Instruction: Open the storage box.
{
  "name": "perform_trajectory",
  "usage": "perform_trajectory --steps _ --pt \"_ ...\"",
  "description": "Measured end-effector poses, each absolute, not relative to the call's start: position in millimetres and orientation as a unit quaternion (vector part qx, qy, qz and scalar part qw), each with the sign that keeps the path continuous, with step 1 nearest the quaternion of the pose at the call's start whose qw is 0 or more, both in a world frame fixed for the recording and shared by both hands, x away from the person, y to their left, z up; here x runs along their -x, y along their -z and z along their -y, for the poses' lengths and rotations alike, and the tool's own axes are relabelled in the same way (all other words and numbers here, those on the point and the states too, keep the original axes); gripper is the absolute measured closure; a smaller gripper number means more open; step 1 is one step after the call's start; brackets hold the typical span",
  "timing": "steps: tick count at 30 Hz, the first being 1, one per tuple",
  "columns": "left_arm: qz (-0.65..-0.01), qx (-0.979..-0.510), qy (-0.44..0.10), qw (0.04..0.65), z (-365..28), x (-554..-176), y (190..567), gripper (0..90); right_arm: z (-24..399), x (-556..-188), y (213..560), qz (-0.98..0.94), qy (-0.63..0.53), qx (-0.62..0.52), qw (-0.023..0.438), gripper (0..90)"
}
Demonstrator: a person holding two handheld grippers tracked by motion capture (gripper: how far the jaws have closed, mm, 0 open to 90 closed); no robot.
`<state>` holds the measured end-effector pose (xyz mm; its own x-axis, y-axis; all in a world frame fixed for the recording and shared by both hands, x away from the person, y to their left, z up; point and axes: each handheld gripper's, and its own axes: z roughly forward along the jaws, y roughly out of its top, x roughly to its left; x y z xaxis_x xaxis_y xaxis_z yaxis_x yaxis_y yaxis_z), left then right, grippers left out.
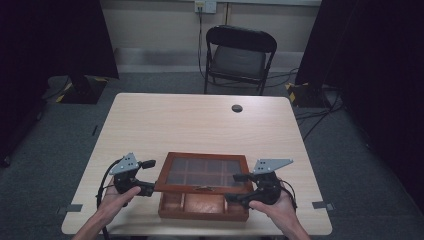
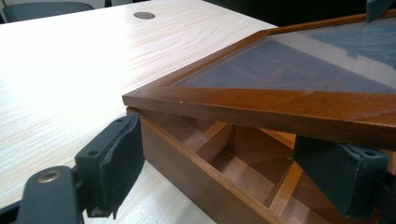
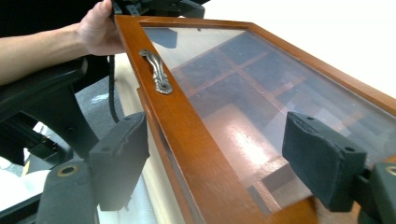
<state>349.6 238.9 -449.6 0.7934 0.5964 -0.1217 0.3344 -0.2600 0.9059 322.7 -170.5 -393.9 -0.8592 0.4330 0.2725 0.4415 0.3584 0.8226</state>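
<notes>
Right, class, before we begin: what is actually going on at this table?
A person holds a gripper in each hand at a wooden box with a glass-panelled lid. The lid is raised partway, so the compartments at the front show. The left gripper is at the lid's left corner, jaws apart around the box's wall without pressing. The right gripper is at the lid's front right, its jaws open astride the lid's edge.

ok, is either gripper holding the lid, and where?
Neither clamps the lid. The right gripper is open astride its front rail; the left gripper open under its front corner. Whether it rests on a jaw is unclear.
</notes>
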Motion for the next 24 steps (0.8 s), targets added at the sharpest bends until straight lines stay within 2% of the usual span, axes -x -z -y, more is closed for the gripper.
perform_trajectory --steps 7,20,24 --pt "-0.298 -0.785 -0.122 0.529 -238.2 -350.8 446.3 15.9 179.3 -321.2 395.2 0.819 0.507 0.267 -0.021 21.4" --pt "-0.301 -0.772 -0.117 0.547 -235.4 -359.4 435.4 16.9 185.2 -330.3 387.3 0.809 0.52 0.271 -0.035 14.1" --pt "-0.306 -0.77 -0.111 0.549 -235.3 -363.9 431.0 16.6 186.9 -334.2 384.0 0.804 0.527 0.272 -0.036 14.7"
